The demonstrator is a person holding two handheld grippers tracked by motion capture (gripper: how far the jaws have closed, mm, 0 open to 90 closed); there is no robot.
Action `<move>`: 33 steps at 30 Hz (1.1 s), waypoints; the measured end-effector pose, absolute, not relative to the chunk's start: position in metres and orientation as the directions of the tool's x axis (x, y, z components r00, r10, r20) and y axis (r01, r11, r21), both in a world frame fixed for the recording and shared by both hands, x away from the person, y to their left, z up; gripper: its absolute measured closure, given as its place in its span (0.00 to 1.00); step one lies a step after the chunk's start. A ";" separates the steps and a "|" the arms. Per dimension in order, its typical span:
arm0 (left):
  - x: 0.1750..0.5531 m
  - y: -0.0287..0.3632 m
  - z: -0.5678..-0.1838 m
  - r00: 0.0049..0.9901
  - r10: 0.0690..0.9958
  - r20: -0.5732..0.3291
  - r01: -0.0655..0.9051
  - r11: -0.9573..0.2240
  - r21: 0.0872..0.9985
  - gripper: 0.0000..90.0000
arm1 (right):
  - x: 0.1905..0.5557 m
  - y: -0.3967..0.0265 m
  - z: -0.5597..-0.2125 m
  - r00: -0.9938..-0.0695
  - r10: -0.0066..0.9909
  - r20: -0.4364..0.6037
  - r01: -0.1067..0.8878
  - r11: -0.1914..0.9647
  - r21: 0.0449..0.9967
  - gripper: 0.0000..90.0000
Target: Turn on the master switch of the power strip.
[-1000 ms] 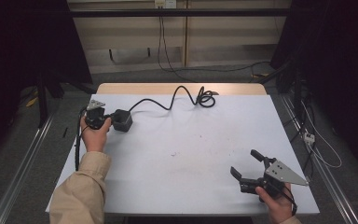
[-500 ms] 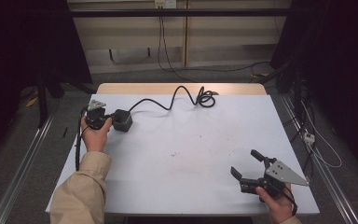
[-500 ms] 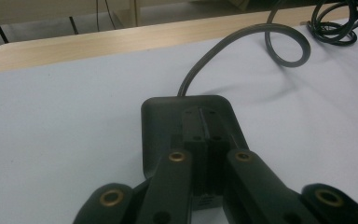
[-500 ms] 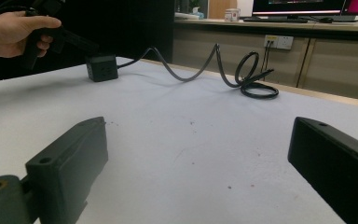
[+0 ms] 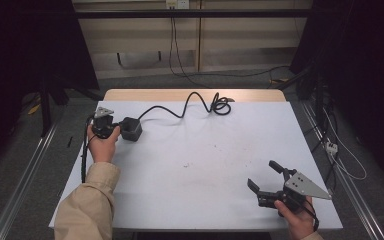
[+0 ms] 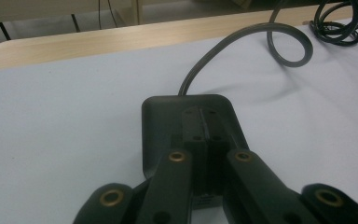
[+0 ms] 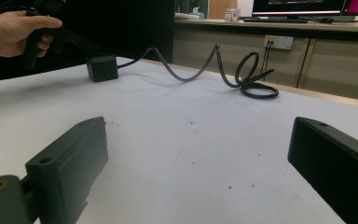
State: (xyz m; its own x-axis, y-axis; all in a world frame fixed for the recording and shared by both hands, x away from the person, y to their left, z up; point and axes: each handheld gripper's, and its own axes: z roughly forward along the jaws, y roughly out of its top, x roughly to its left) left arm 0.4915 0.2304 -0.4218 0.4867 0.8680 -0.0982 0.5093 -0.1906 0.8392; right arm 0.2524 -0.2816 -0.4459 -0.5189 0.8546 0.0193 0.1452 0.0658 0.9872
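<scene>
A black power cube (image 5: 131,129) sits at the far left of the white table (image 5: 205,200), and its black cable (image 5: 190,102) snakes to a coil near the far edge. My left gripper (image 5: 119,129) is right beside it. In the left gripper view its jaws are shut together, tips (image 6: 205,126) lying over the top of the cube (image 6: 161,126). My right gripper (image 5: 264,175) rests at the front right, open with nothing between its jaws (image 7: 198,140). The right gripper view shows the cube (image 7: 102,67) and cable (image 7: 200,70) far off.
The table's wooden far edge (image 5: 180,94) shows beyond the white cover. The coiled cable end (image 5: 221,106) lies at the back centre. Metal rails run along the floor on both sides, and a socket strip (image 5: 331,146) lies on the floor at the right.
</scene>
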 end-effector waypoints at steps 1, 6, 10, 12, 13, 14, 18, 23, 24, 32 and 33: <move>0.491 0.230 -0.422 0.486 0.869 -0.098 0.510 -0.190 0.839 1.00 | 0.252 -0.282 -0.446 -0.519 0.854 0.020 0.145 0.065 0.987 0.05; 0.491 0.229 -0.421 0.482 0.872 -0.089 0.511 -0.196 0.837 1.00 | 0.252 -0.282 -0.446 -0.517 0.856 0.021 0.148 0.065 0.987 0.05; 0.491 0.228 -0.420 0.485 0.870 -0.085 0.518 -0.208 0.830 1.00 | 0.252 -0.282 -0.446 -0.515 0.857 0.023 0.146 0.062 0.987 0.05; 0.490 0.229 -0.420 0.480 0.871 -0.105 0.524 -0.189 0.830 1.00 | 0.252 -0.283 -0.446 -0.515 0.857 0.021 0.145 0.063 0.987 0.05; 0.490 0.228 -0.420 0.483 0.871 -0.092 0.524 -0.203 0.827 1.00 | 0.252 -0.283 -0.446 -0.515 0.857 0.021 0.145 0.063 0.987 0.05; 0.490 0.227 -0.419 0.482 0.872 -0.081 0.521 -0.211 0.827 1.00 | 0.251 -0.282 -0.446 -0.514 0.858 0.021 0.145 0.063 0.987 0.05; 0.490 0.227 -0.419 0.477 0.874 -0.089 0.530 -0.206 0.823 1.00 | 0.251 -0.282 -0.445 -0.515 0.857 0.021 0.144 0.063 0.988 0.05; 0.490 0.228 -0.420 0.473 0.875 -0.098 0.535 -0.197 0.822 1.00 | 0.251 -0.282 -0.445 -0.514 0.857 0.022 0.146 0.063 0.987 0.05; 0.490 0.228 -0.420 0.472 0.876 -0.099 0.535 -0.196 0.822 1.00 | 0.251 -0.282 -0.445 -0.514 0.858 0.019 0.144 0.065 0.987 0.05; 0.489 0.231 -0.421 0.453 0.884 -0.119 0.526 -0.157 0.836 0.99 | 0.252 -0.282 -0.444 -0.510 0.860 0.021 0.140 0.059 0.988 0.05; 0.489 0.231 -0.421 0.446 0.887 -0.123 0.530 -0.150 0.835 0.96 | 0.252 -0.282 -0.444 -0.512 0.859 0.020 0.140 0.060 0.988 0.05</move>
